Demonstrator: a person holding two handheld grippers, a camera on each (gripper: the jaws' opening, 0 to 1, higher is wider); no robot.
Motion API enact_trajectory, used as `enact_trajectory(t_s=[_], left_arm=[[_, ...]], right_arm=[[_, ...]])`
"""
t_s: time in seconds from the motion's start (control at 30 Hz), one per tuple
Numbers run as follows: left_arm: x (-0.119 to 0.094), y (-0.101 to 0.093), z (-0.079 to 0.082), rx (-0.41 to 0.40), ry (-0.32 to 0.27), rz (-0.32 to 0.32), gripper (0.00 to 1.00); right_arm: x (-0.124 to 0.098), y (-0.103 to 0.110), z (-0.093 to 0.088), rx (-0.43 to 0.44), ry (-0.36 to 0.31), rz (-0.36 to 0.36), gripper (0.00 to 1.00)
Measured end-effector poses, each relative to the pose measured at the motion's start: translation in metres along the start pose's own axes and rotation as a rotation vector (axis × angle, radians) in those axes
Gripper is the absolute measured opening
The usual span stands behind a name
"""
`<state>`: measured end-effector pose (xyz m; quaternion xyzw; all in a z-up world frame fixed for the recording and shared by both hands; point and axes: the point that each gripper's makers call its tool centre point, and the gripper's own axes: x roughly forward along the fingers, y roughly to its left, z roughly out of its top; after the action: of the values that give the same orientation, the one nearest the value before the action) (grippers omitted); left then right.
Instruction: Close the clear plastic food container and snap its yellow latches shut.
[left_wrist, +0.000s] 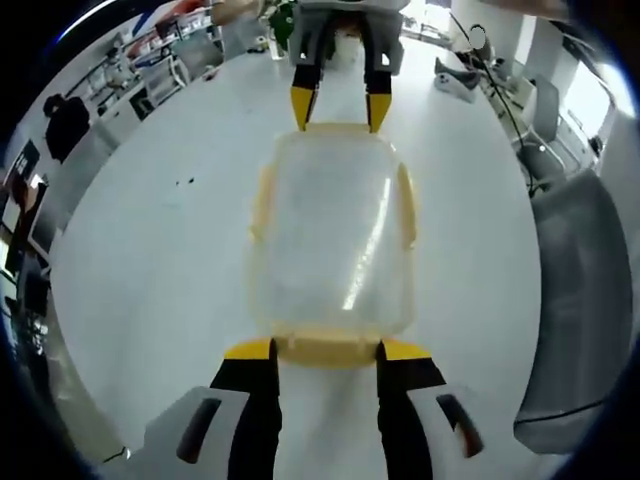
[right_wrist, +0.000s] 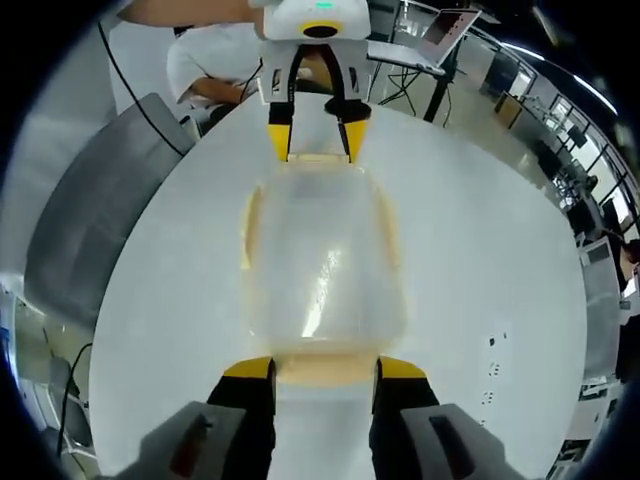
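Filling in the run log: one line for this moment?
container lid on | left gripper at near latch | right gripper at opposite latch

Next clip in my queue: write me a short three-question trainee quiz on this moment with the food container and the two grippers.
1. True or false: the lid sits on the clear container.
2. Where are the left gripper and right gripper placed? A) both at one long side B) at opposite ends, facing each other C) both lifted clear above it
3. What colour are the latches, such as the end latch, and what does the container rest on?

Key
1. True; the lid covers the top.
2. B; each gripper's fingers flank an end latch.
3. Yellow; the white table.
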<state>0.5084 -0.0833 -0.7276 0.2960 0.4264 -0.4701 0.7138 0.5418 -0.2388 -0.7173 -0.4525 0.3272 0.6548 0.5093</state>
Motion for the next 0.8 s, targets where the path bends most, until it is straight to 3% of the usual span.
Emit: enact_trajectory(t_s=[0.8], left_arm=[[0.018,-0.006,0.03,0.013,0.003,0.014,0.34]], right_arm=[[-0.006,0.001,-0.038,0.007,0.01,-0.003,0.34]])
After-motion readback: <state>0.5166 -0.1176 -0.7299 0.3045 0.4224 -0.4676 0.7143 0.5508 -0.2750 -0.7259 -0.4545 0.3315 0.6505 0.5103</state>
